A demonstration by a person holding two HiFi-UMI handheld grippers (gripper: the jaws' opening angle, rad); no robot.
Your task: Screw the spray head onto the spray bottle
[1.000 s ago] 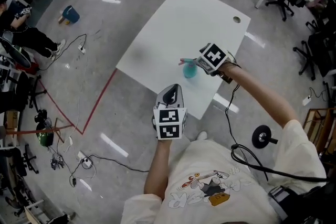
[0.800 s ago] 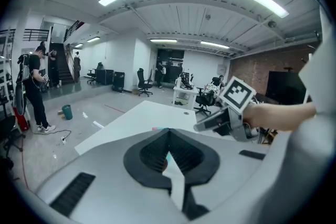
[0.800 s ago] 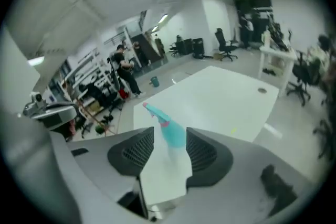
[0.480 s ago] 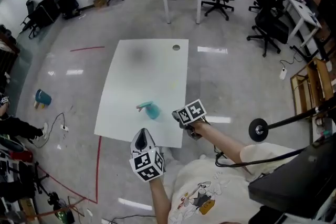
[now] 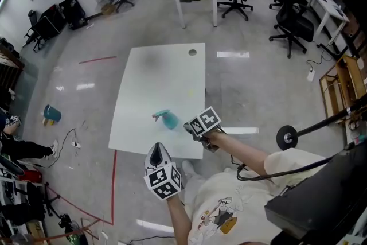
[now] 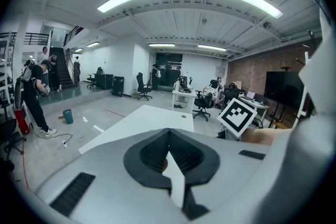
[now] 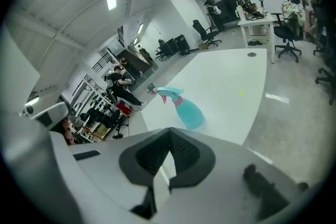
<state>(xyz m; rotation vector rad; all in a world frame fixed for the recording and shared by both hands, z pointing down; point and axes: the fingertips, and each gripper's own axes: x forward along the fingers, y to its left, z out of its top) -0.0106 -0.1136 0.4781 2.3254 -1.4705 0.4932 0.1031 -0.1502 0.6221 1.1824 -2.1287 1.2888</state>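
Left tool [image 6: 169, 136] closed on nothing and right tool [image 7: 169, 139] likewise closed, empty; the right gripper view alone shows the teal spray bottle [image 7: 188, 112], spray head [image 7: 169, 94] on, near it on the white tabletop [image 7: 231, 86], while the left gripper view catches only tabletop and the right tool's marker cube [image 6: 241, 116].

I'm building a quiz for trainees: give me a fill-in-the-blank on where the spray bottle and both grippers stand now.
The spray bottle stands on the white ____.
Its spray head sits ____ the bottle, not beside it.
The left gripper and right gripper both have jaws ____, holding nothing.
Missing words: table; on; shut.
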